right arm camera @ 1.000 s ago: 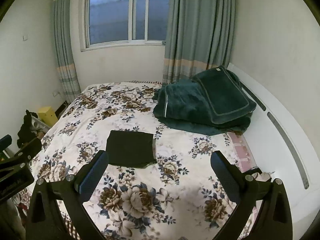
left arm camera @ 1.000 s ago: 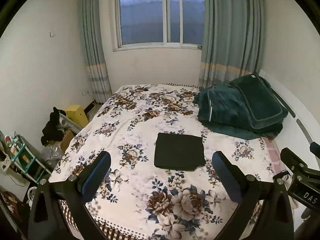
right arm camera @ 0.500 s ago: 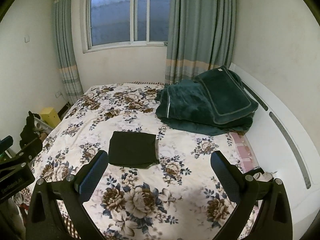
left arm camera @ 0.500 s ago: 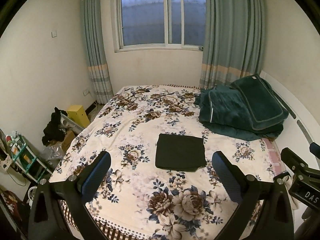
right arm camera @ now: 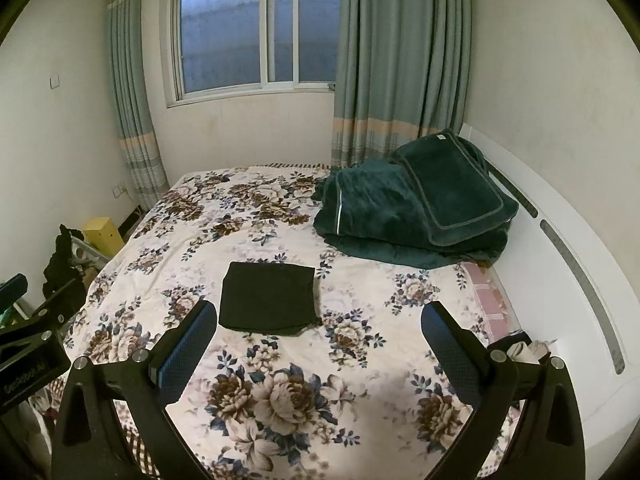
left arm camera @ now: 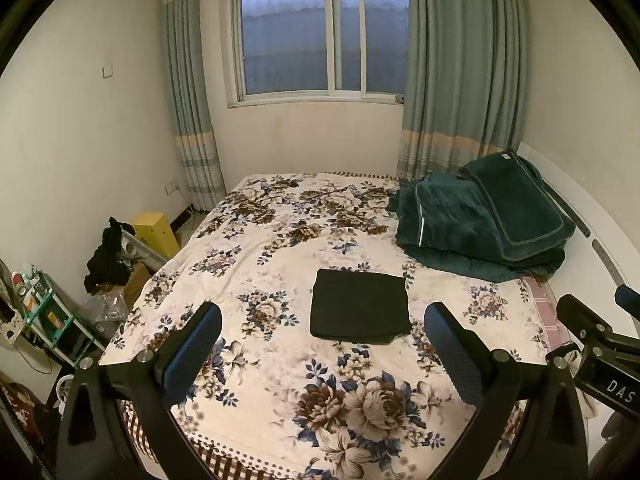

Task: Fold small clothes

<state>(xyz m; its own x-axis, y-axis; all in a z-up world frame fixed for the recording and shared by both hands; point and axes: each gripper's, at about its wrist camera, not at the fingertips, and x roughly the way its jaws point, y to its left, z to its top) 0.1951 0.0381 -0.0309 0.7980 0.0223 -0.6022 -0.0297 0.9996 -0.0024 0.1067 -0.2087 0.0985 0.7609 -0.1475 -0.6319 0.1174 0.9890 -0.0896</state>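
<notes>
The near edge of the bed (left arm camera: pixel 248 460) is cut off by the frame. The items on the small shelf (left arm camera: pixel 44 312) cannot be made out. The lettering on the right gripper (left arm camera: pixel 600 352) is clipped after "DAS".

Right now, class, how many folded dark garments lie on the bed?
1: the garment lies flat mid-bed, nearer the foot, apart from the green blanket. Others may hide under that blanket.
</notes>
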